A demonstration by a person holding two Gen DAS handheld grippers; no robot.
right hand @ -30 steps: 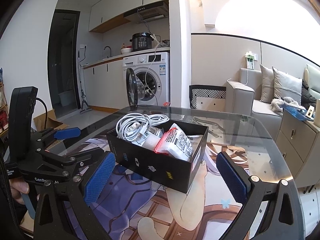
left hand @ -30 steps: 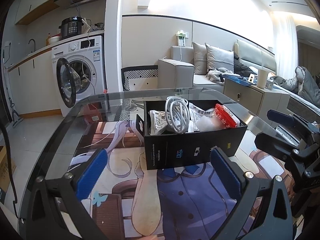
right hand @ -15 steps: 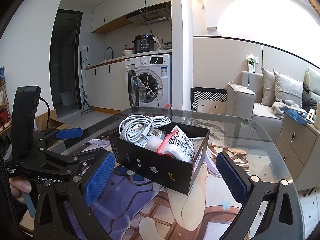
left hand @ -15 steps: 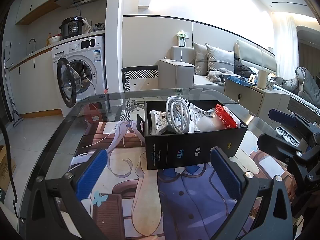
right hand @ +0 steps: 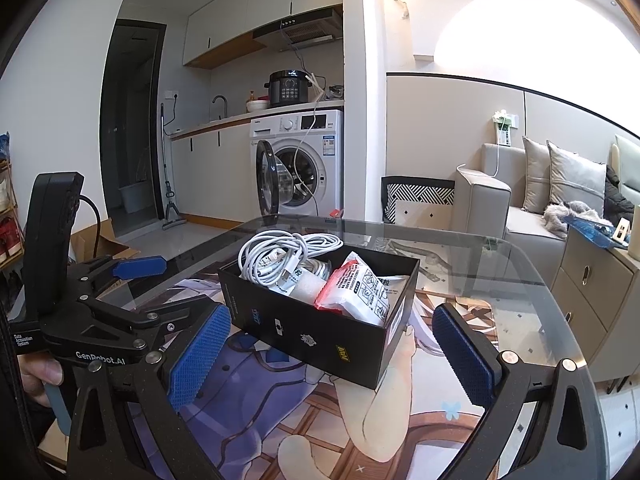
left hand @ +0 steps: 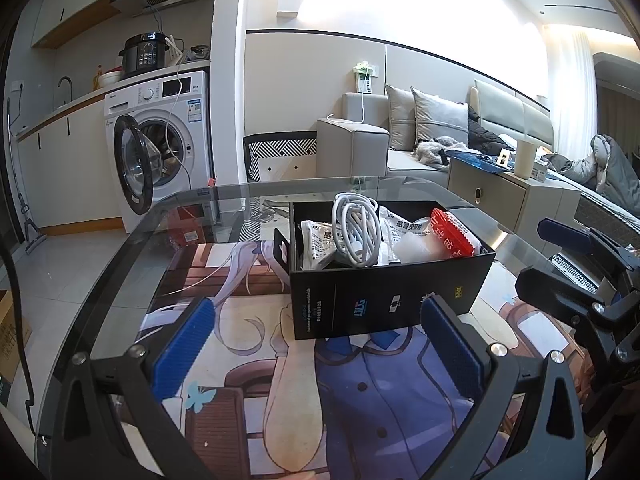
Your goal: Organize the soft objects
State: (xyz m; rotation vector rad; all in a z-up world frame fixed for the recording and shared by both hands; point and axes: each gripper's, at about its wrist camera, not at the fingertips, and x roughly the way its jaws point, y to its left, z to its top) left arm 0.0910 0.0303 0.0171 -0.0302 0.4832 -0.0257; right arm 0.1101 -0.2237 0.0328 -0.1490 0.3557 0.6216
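On glass table | black box mid-table | left gripper, right gripper fingers wide, empty

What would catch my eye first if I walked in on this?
Probably the black box in the middle of the glass table, stuffed with a coiled white cable and a red-and-white packet. Next, the two open grippers, left and right, hovering empty before it. Behind stands a washing machine, door ajar.

One box on the tabletop. Inside it: one cable coil, one red-edged packet, at least two white packets. Two grippers, two cushions.
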